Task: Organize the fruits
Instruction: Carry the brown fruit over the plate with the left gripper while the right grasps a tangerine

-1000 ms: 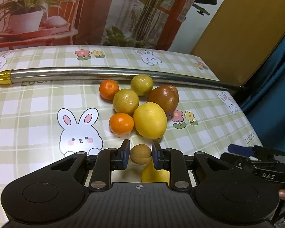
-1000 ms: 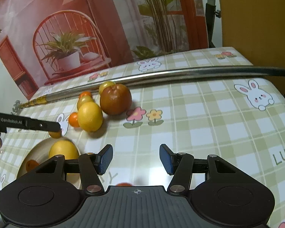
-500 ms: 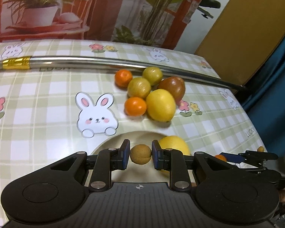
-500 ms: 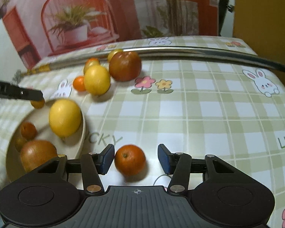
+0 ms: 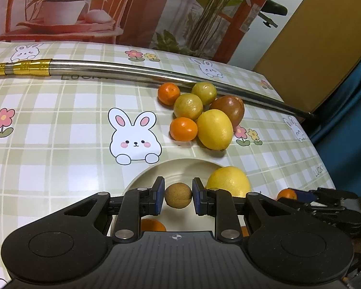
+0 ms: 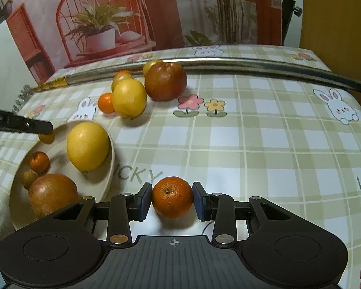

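From the left wrist, the left gripper (image 5: 178, 199) holds a small round tan-brown fruit (image 5: 178, 195) — likely a longan — pinched between its blue pads, the jaws narrowed to the fruit's width. It hangs above the cream bowl (image 5: 142, 179), which already shows a large yellow lemon (image 5: 228, 180) and part of a small orange (image 5: 152, 225) below the fingers. To finish this step well, I would lower the fruit close to the bowl's bare floor, away from the lemon, and open only a little so it does not bounce or roll out. Beyond the bowl, a cluster waits on the checked tablecloth (image 5: 48, 120): two mandarins, two greenish-yellow citrus, another lemon (image 5: 214, 130) and a reddish-brown fruit, all near a steel pole (image 5: 132, 73).

From the right wrist, the right gripper (image 6: 172, 201) brackets an orange mandarin (image 6: 172, 200) that sits on the cloth just beside the bowl (image 6: 108, 168). The pads look to be touching its sides, jaws about half open, though a firm squeeze cannot be confirmed. Its skin is pebbled and glossy, stem dimple facing the camera — round and apt to roll, so a centred, gentle grip suits it. The bowl here also holds a brownish apple-like fruit (image 6: 51, 192) and smaller pieces.
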`<state>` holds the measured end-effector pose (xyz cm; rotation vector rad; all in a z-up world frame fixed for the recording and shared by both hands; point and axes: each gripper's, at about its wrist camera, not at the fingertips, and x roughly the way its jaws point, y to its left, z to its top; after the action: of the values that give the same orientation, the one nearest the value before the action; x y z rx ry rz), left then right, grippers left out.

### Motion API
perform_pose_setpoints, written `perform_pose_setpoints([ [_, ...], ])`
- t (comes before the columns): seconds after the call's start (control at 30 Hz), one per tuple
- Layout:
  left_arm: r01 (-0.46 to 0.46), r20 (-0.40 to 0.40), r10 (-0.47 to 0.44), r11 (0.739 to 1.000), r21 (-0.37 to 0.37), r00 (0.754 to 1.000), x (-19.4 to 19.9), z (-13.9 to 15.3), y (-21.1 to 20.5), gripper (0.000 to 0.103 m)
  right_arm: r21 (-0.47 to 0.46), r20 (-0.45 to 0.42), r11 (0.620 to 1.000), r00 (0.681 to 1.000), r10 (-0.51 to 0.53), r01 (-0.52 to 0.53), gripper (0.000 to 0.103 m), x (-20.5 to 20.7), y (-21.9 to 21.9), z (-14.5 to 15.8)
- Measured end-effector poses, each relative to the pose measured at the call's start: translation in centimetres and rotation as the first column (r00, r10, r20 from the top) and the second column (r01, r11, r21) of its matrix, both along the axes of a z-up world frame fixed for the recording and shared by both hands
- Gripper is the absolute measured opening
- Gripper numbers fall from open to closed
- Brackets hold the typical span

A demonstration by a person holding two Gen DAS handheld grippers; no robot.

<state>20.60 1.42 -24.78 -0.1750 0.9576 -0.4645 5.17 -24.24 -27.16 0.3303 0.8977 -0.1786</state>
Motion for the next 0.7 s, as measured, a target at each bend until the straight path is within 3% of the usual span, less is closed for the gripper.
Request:
perform_pose_setpoints([
  [0.23,-0.008,0.002,0.008,1.000,0.030,1.000,-0.3,-0.7,0.4,0.026,0.027,0.057,1.000,0.998,0.012,-0.013,0.033,0.4,-0.1,1.6],
  [0.7,-0.026,0.014,0.026,0.998,0.065,1.000,-0.7,-1.4,1.3,0.026,0.018,0.070,0.984,0.982,0.177,-0.179,0.033,4.2,4.4,2.5],
])
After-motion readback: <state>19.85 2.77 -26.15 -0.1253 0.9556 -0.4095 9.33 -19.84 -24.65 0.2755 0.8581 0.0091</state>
